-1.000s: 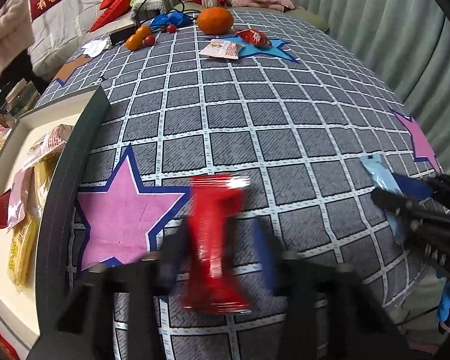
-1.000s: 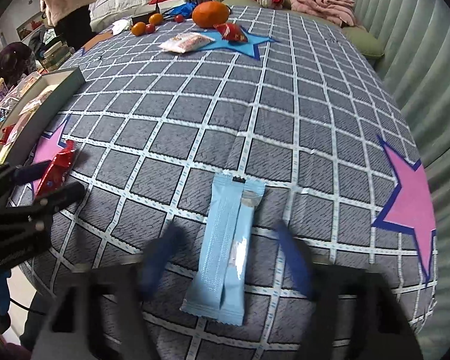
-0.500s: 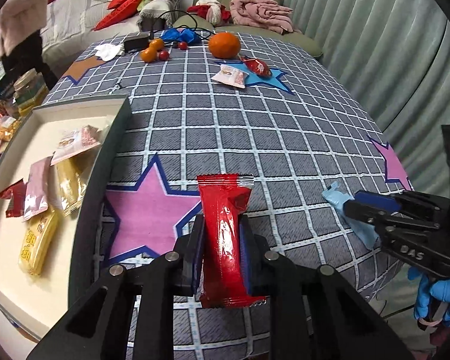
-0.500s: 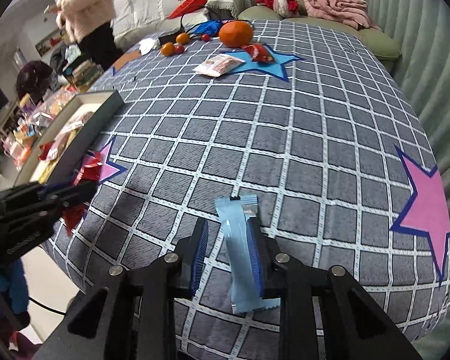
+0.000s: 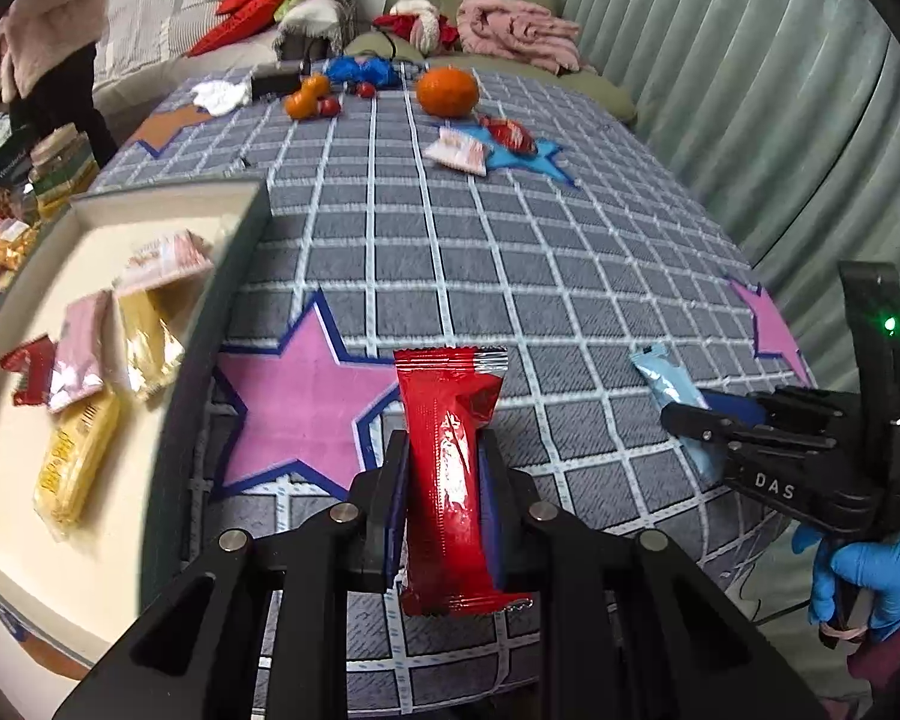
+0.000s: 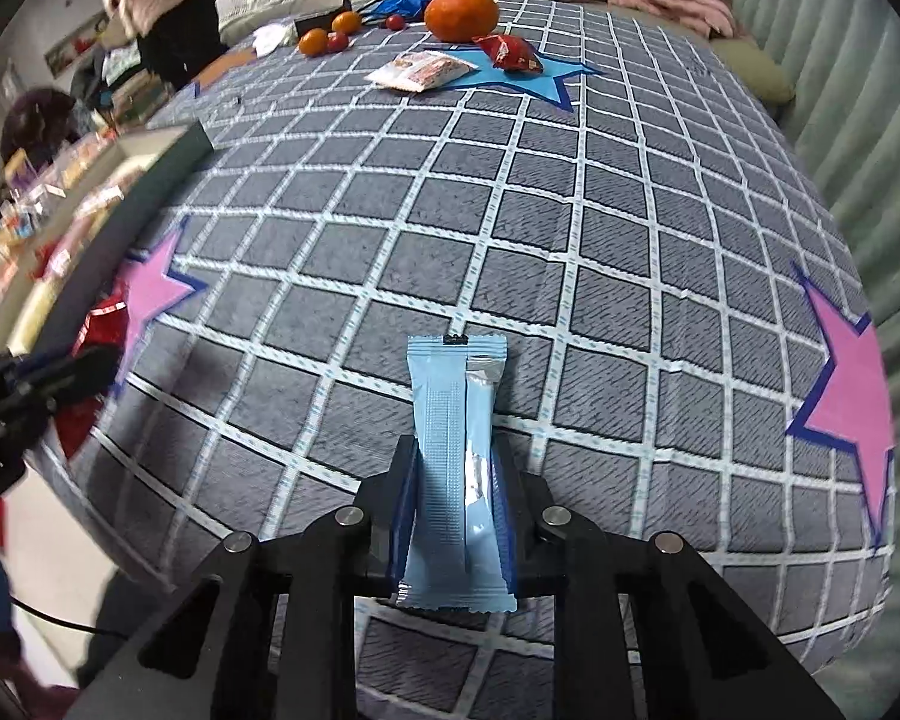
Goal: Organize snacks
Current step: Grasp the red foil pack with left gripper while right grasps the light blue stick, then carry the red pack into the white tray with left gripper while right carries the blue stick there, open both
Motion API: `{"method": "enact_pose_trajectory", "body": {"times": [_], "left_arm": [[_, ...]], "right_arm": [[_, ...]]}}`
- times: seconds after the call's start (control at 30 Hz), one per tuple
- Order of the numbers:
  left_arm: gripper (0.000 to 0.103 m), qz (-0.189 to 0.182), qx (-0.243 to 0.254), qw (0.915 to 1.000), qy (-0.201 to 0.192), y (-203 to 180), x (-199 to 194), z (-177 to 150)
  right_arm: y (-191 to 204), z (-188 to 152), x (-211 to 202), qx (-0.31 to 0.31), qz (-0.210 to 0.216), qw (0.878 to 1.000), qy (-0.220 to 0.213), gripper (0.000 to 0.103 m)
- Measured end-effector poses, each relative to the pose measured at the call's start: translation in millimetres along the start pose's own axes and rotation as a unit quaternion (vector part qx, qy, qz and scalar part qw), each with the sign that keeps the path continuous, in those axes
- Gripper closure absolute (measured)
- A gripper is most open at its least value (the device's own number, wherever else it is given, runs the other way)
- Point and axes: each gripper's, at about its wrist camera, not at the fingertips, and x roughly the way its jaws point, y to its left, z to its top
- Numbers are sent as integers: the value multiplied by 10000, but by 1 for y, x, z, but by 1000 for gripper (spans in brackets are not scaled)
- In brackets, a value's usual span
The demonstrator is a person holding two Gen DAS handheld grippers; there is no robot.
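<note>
A red snack packet (image 5: 450, 468) is pinched in the left hand-held gripper (image 5: 444, 480), raised above the checked worktop (image 5: 510, 240) by a pink star (image 5: 306, 402); a light blue packet (image 6: 457, 468) is clamped in the right hand-held gripper (image 6: 457, 492); left, the open box (image 5: 234, 276) holds several wrapped snacks (image 5: 78, 456).

I count two grippers, left (image 5: 444, 480) and right (image 6: 453, 486), each holding one pack: one red pack (image 5: 447, 468), one blue pack (image 6: 453, 456). One tray (image 5: 210, 324) with about six packs in it. Far end: two loose packs, one big orange (image 5: 447, 91), two small ones.
</note>
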Motion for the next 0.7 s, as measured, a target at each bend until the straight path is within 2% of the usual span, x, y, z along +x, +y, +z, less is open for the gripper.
{"method": "enact_pose_trajectory", "body": {"times": [0.23, 0.37, 0.47, 0.7], "left_arm": [[80, 79, -184, 9988, -449, 28, -38, 13], [80, 267, -370, 9965, -696, 54, -59, 18], [80, 544, -565, 9932, -858, 81, -73, 17], [80, 950, -1214, 9847, -814, 144, -79, 3]], "right_arm": [[20, 20, -26, 149, 679, 9972, -263, 79], [57, 41, -37, -110, 975, 9944, -404, 79], [85, 53, -40, -340, 1190, 9914, -429, 79], [164, 81, -35, -946, 1681, 9805, -368, 79]]}}
